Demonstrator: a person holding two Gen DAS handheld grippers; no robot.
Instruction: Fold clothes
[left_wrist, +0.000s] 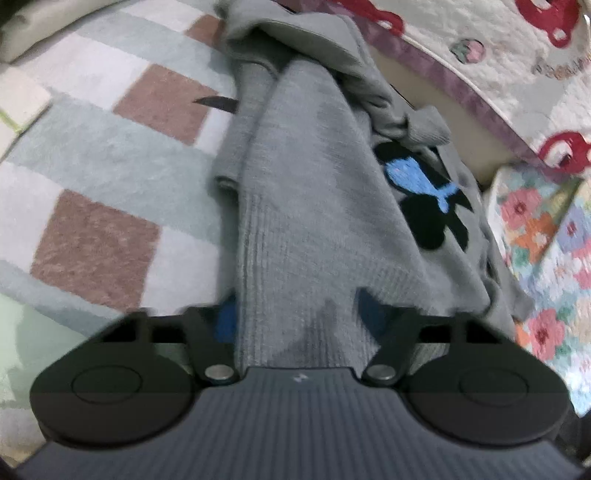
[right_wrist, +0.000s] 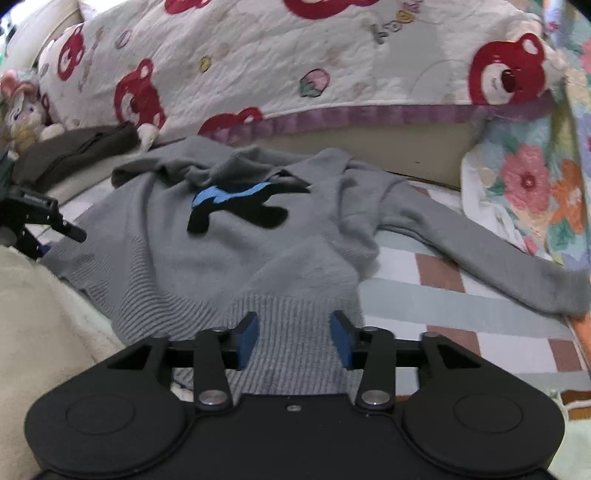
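Grey knit sweater (right_wrist: 229, 254) sprawls on the checked blanket (right_wrist: 461, 295); left gripper (left_wrist: 295, 314) jaws pinch its ribbed hem, right gripper (right_wrist: 293, 341) jaws gape over the hem, likely to lift.

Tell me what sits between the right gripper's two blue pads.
The ribbed hem of the grey sweater fills the gap in the right gripper, seen in the right wrist view; the pads stand apart.
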